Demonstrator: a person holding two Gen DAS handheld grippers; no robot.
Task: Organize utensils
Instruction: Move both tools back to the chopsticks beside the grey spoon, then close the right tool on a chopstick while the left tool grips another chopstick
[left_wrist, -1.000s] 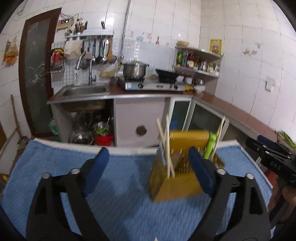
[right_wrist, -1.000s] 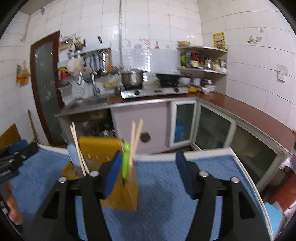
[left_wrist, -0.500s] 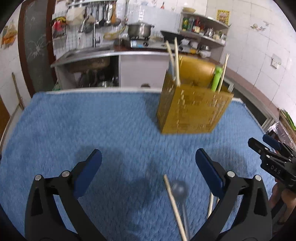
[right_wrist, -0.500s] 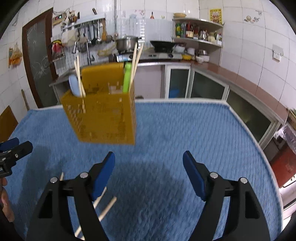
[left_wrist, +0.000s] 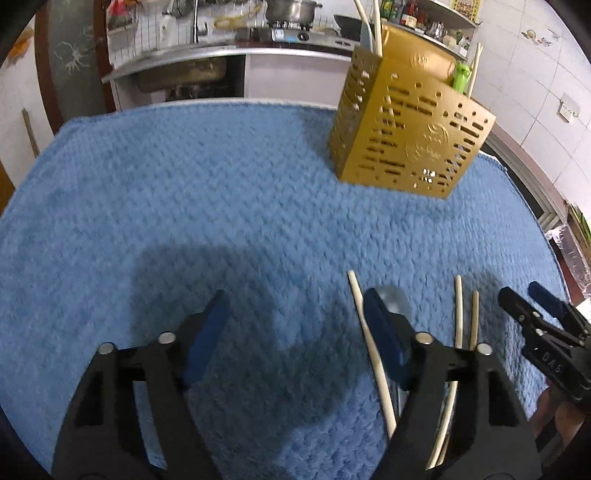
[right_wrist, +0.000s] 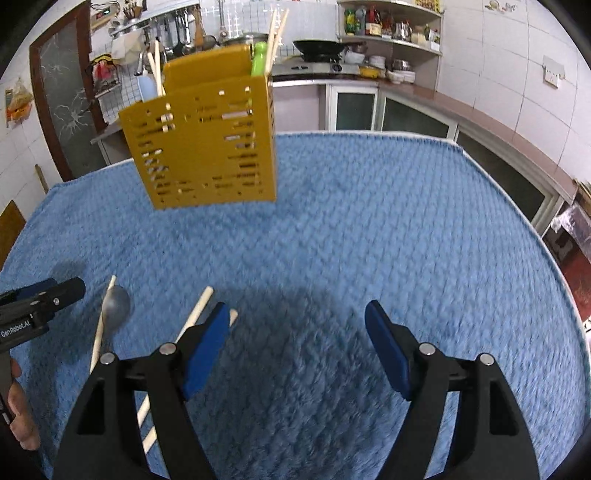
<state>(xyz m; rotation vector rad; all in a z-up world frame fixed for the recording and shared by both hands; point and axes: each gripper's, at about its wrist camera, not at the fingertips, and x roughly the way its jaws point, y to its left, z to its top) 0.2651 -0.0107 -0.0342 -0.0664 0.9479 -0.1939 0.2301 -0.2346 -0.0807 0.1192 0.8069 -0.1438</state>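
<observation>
A yellow perforated utensil holder (left_wrist: 410, 125) (right_wrist: 207, 144) stands on the blue towel, with chopsticks and a green handle sticking out of it. Loose pale chopsticks (left_wrist: 373, 354) (right_wrist: 190, 323) and a metal spoon (left_wrist: 393, 299) (right_wrist: 116, 304) lie on the towel near me. My left gripper (left_wrist: 295, 325) hangs low over the towel, its jaws closing on nothing; its right finger covers part of the spoon and a chopstick. My right gripper (right_wrist: 295, 332) is open over bare towel, with the chopsticks just beside its left finger. Each gripper shows at the edge of the other's view.
The blue towel (left_wrist: 184, 177) (right_wrist: 388, 206) covers the whole work surface. Behind it run a kitchen counter with a sink (left_wrist: 181, 70), a stove with a pot, and shelves of bottles (right_wrist: 388, 26). A person's hand (right_wrist: 18, 413) holds the left gripper.
Both grippers have sunk towards the towel and tipped downwards. The holder has slid up the views, and the loose chopsticks and spoon have come into sight by the fingers.
</observation>
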